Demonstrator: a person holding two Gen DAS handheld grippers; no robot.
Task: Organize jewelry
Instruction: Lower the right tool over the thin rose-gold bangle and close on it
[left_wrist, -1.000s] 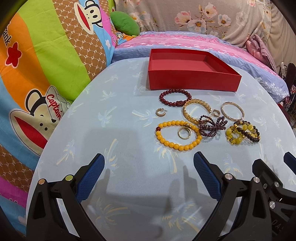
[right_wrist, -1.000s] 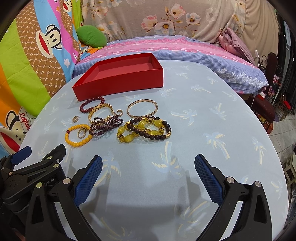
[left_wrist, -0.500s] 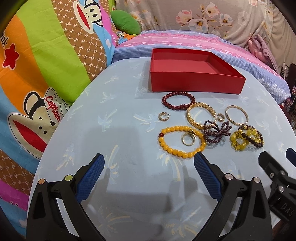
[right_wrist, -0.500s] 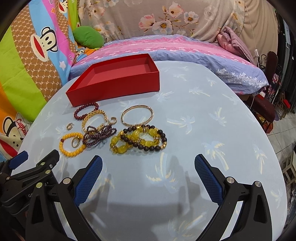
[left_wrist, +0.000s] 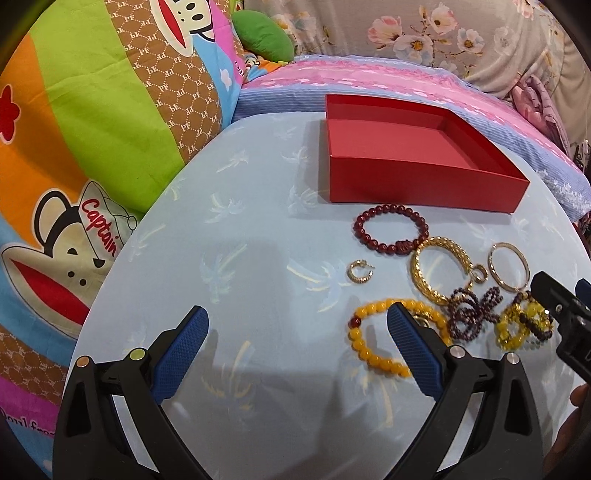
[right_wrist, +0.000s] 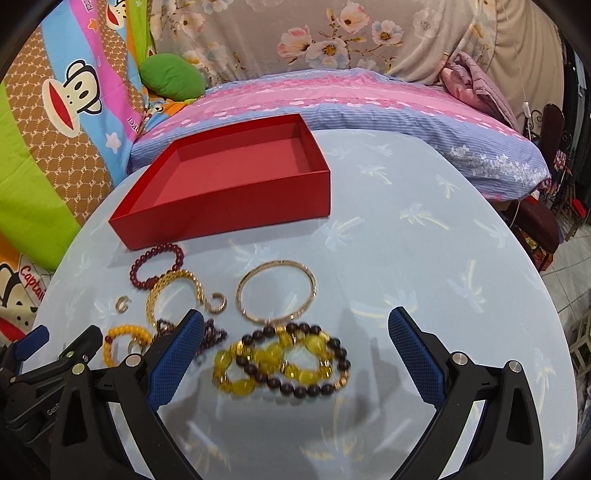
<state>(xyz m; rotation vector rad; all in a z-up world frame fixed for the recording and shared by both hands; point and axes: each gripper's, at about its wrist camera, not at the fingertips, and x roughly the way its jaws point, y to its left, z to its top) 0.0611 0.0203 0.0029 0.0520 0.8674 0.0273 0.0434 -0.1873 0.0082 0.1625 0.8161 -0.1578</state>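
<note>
Red box (right_wrist: 229, 206) sits empty at the back of the desk (right_wrist: 424, 266); all jewelry's still loose in front of it. Both grippers have dropped closer vs a sec ago. Right gripper (right_wrist: 295, 354), jaws spread wide, now brackets the yellow-and-dark bead bracelets (right_wrist: 284, 363). Left gripper (left_wrist: 297, 349), also spread, nears the orange bead bracelet (left_wrist: 376, 352). Looks like first pick's coming, prob. right side.

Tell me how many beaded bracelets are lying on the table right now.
4, maybe more in the tangles: dark red bracelet nearest the red box; orange bracelet by the left gripper; purple strand; yellow-and-brown bracelets before the right gripper, possibly two intertwined.
</note>
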